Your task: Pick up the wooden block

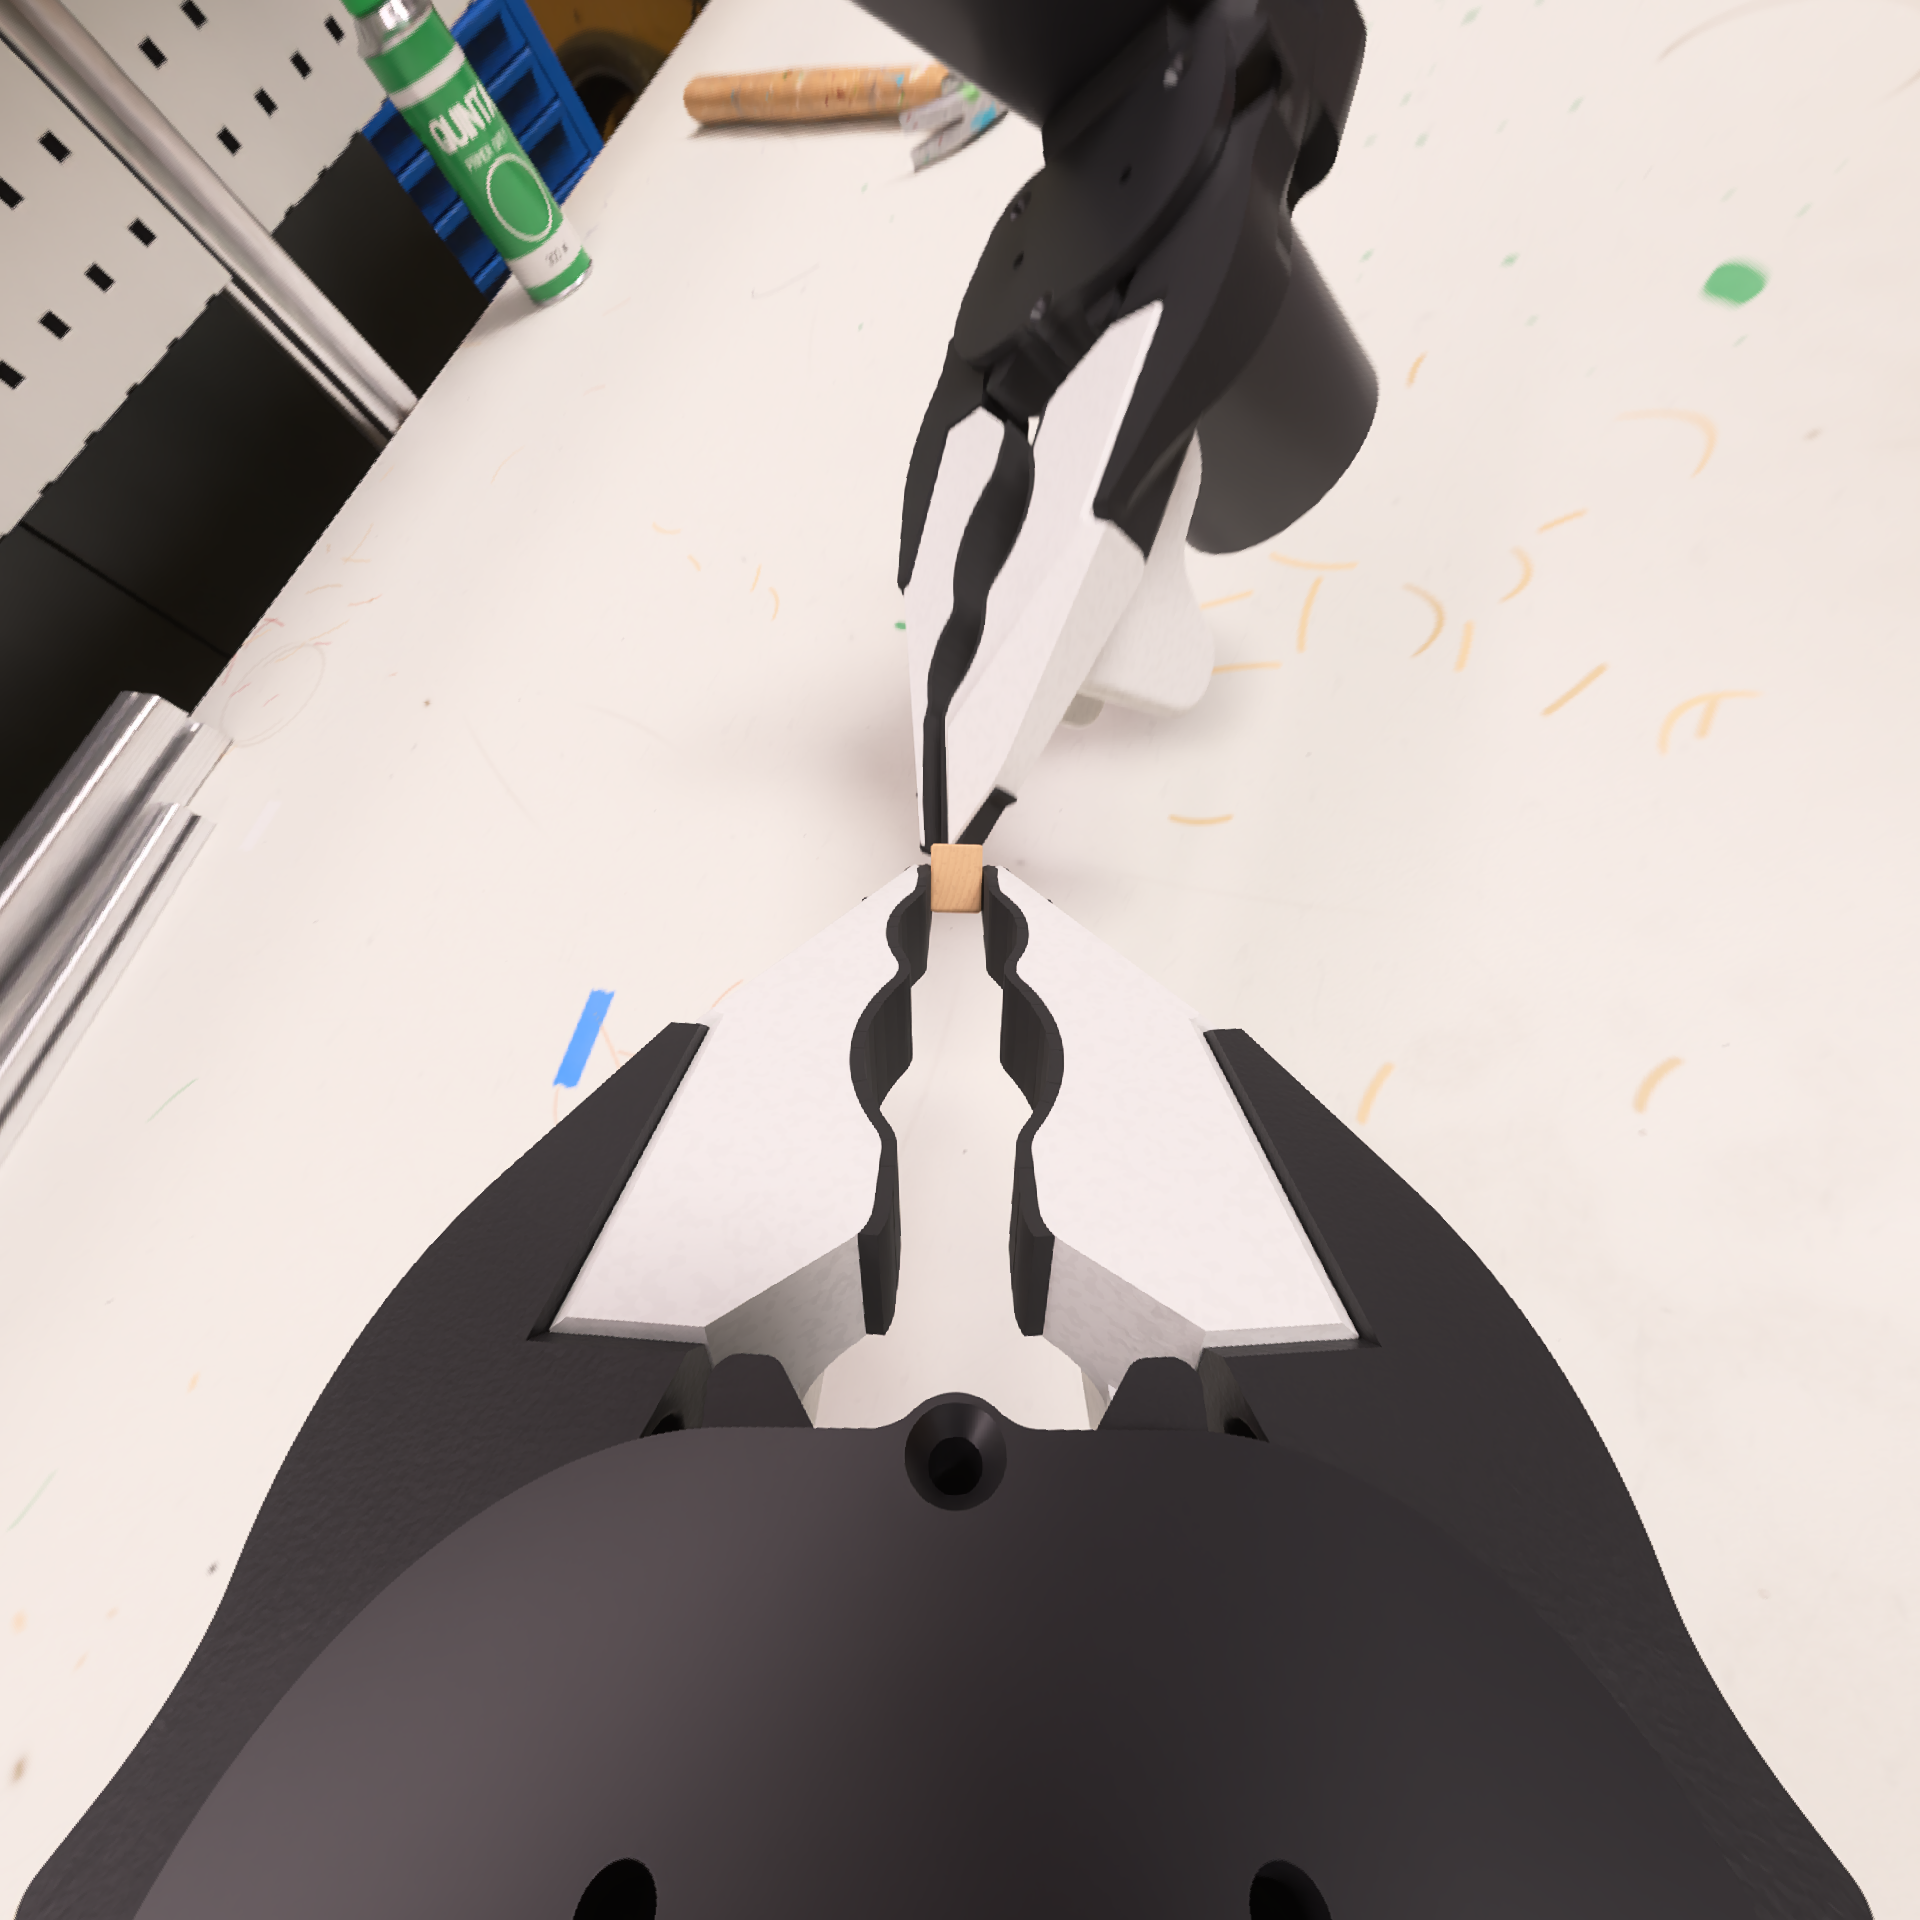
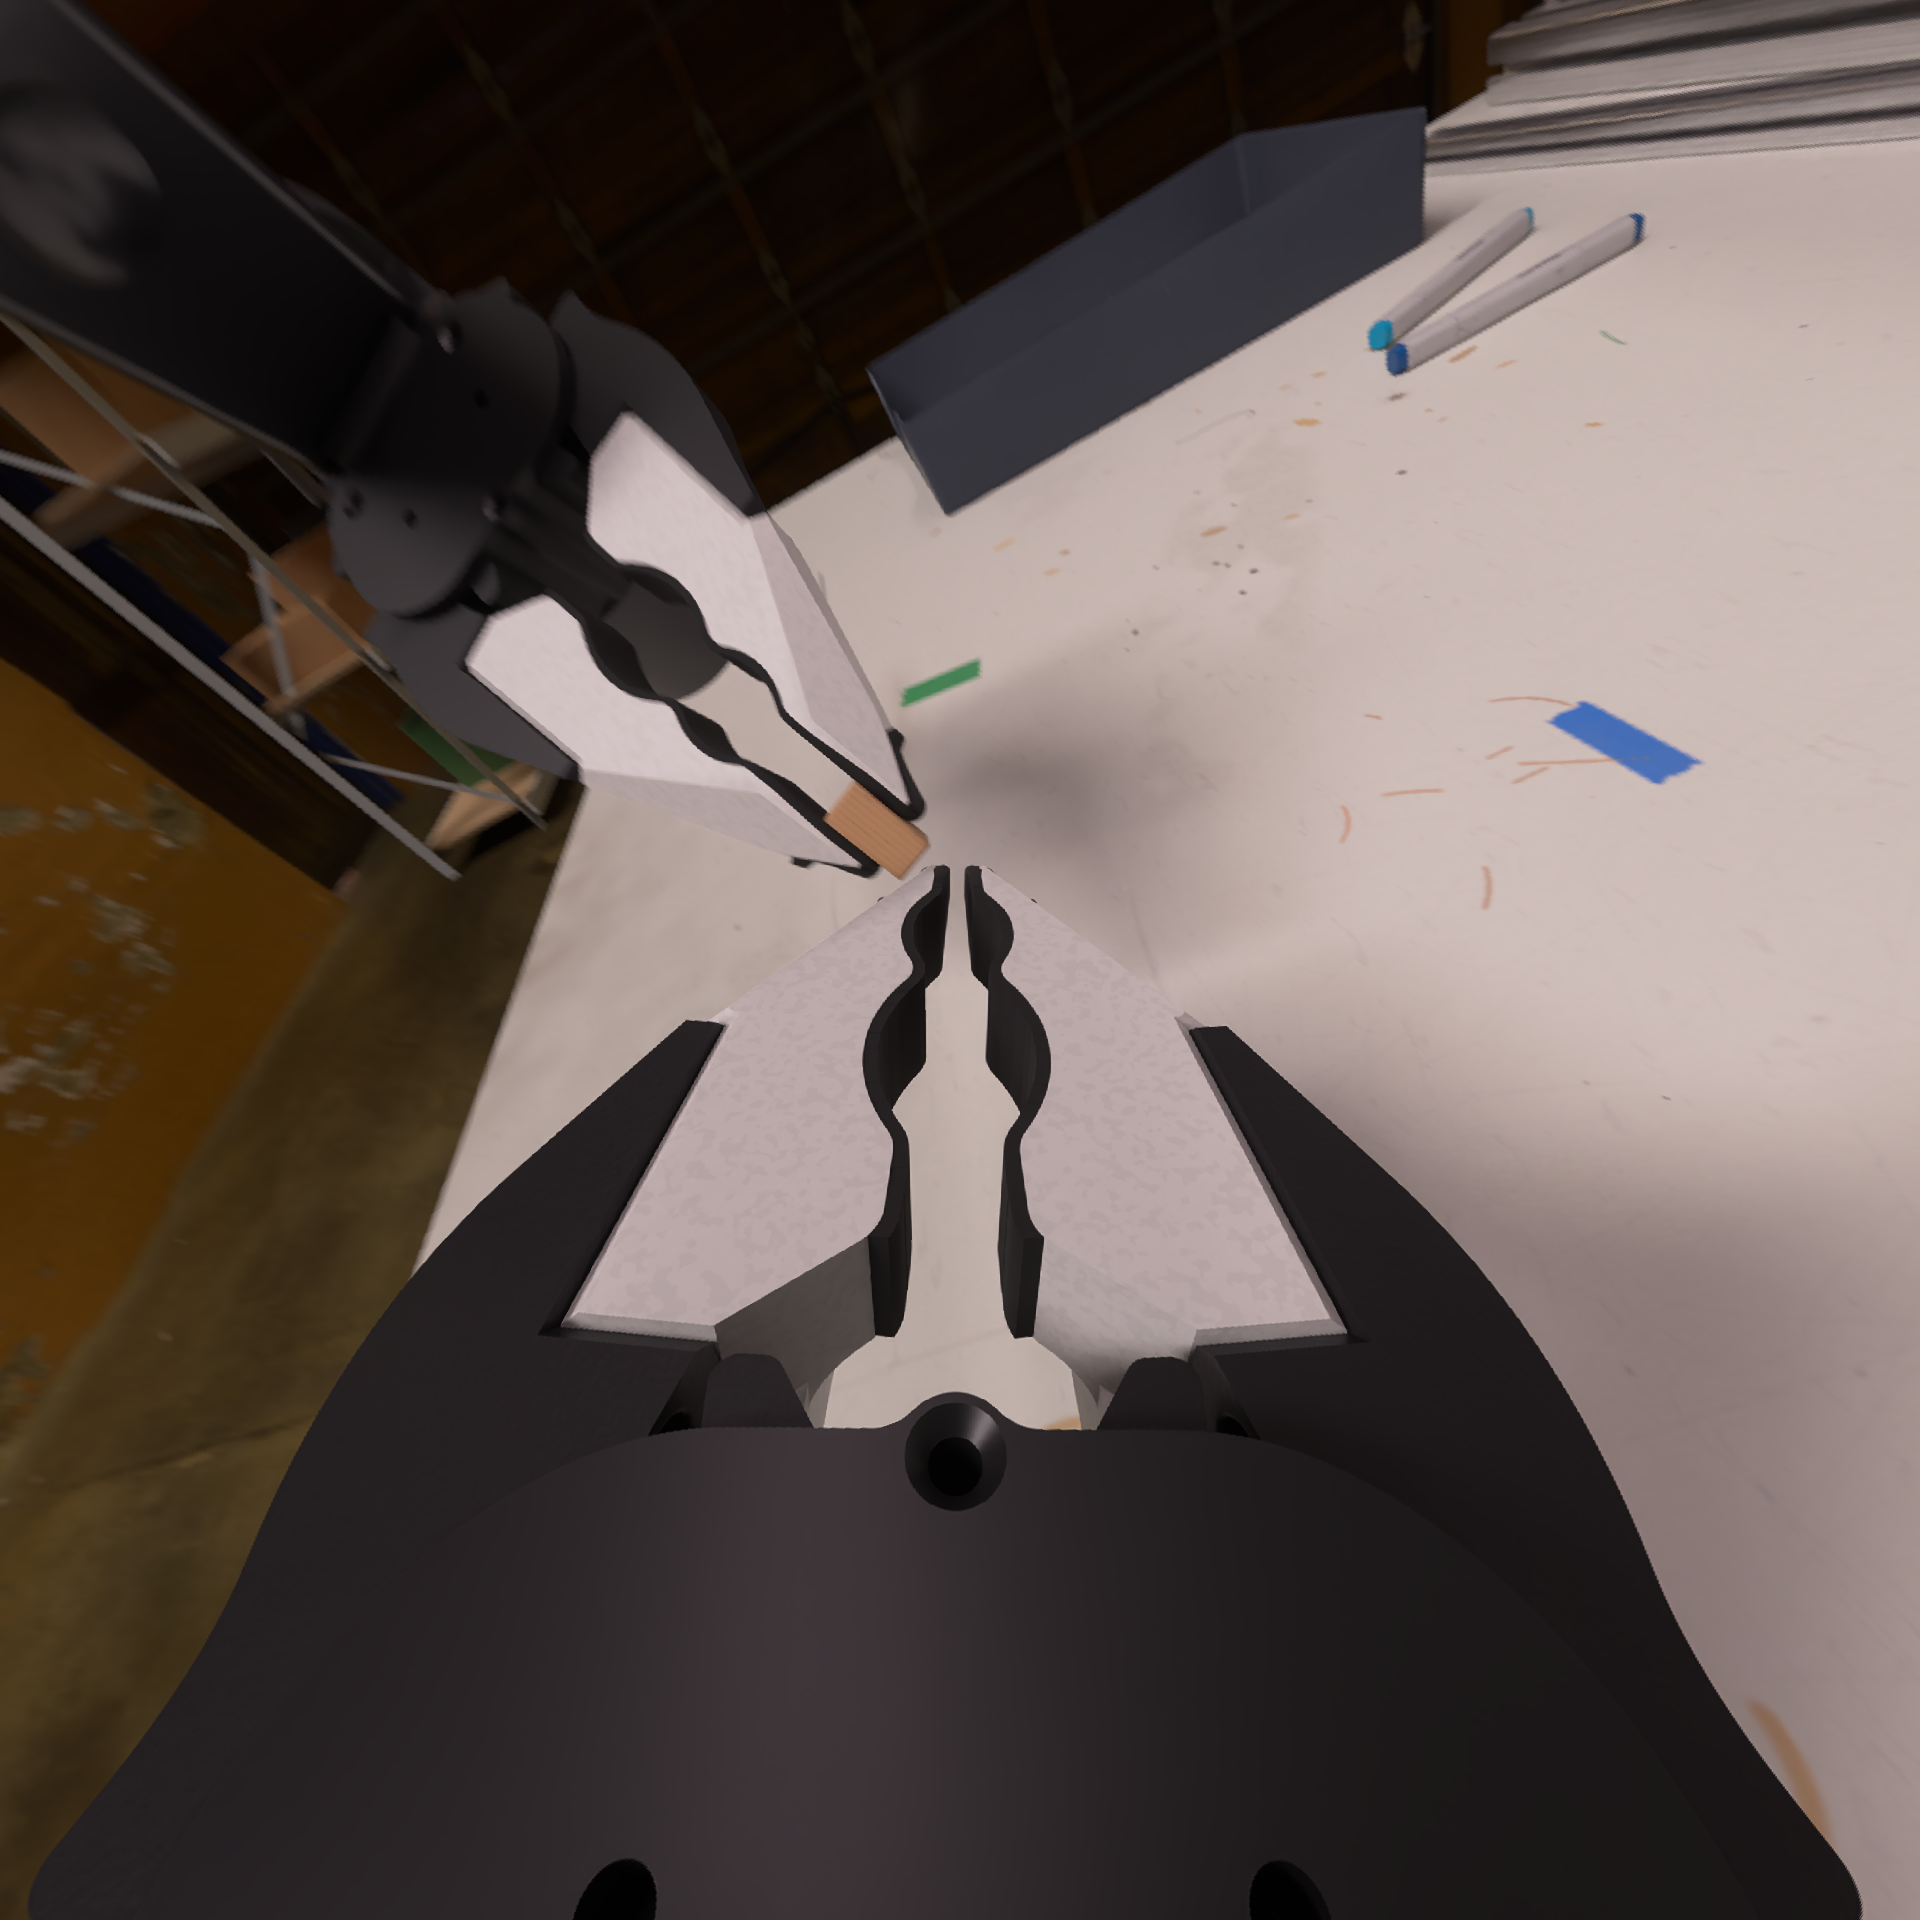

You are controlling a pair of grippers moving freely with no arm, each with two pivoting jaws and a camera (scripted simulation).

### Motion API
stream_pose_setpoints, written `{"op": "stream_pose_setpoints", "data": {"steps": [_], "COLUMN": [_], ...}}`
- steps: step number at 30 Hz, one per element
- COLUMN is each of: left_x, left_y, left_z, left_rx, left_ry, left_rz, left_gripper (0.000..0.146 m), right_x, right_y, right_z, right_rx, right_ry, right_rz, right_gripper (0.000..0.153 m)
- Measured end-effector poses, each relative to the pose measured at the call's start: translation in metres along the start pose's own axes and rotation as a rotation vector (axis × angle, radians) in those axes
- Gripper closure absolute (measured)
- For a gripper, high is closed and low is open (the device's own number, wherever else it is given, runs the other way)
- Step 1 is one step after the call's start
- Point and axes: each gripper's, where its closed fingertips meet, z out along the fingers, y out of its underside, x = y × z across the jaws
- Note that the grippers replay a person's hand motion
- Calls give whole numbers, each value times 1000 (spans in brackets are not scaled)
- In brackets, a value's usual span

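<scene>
A small light wooden block (image 1: 957, 878) sits between the tips of my left gripper (image 1: 957, 883), which is shut on it and holds it above the white table (image 1: 520, 623). In the right wrist view the block (image 2: 883, 831) shows pinched in the left gripper (image 2: 873, 826), clear of the table. My right gripper (image 2: 957, 878) is shut and empty, its tips just short of the block. In the left wrist view the right gripper (image 1: 951, 831) comes down from above and its tips sit right behind the block.
A green spray can (image 1: 478, 156), a blue drawer box (image 1: 509, 125) and a cork-coloured roll (image 1: 810, 94) stand at the table's far edge. A dark grey tray (image 2: 1143, 312), two markers (image 2: 1496, 281) and blue tape (image 2: 1621, 743) lie beyond. The table edge (image 2: 499, 1039) drops off at left.
</scene>
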Motion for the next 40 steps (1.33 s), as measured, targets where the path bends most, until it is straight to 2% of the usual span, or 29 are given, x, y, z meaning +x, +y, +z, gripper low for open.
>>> {"op": "stream_pose_setpoints", "data": {"steps": [2, 5, 12, 17, 26, 40], "left_x": [1, -1, 0, 3, 5, 6], "left_y": [-3, 0, 4, -3, -12, -12], "left_z": [-2, -2, -5, -7, -12, -12], "left_rx": [31, 23, 23, 39, 59, 22], "left_ry": [17, 6, -4, -28, -115, -159], "left_rz": [-23, -22, -4, 72, 245, 351], "left_gripper": [137, 137, 137, 137, 137, 137], "right_x": [1, -1, -12, -20, -25, -28], "right_y": [4, 0, -6, -7, -10, -10], "right_z": [2, 0, -4, -1, -4, -3], "right_rx": [-29, -9, 26, 28, 44, 44], "right_ry": [34, 12, -110, -211, -312, -335], "right_rz": [-38, -31, 69, 174, 310, 341], "right_gripper": [152, 152, 145, 143, 143, 144]}}
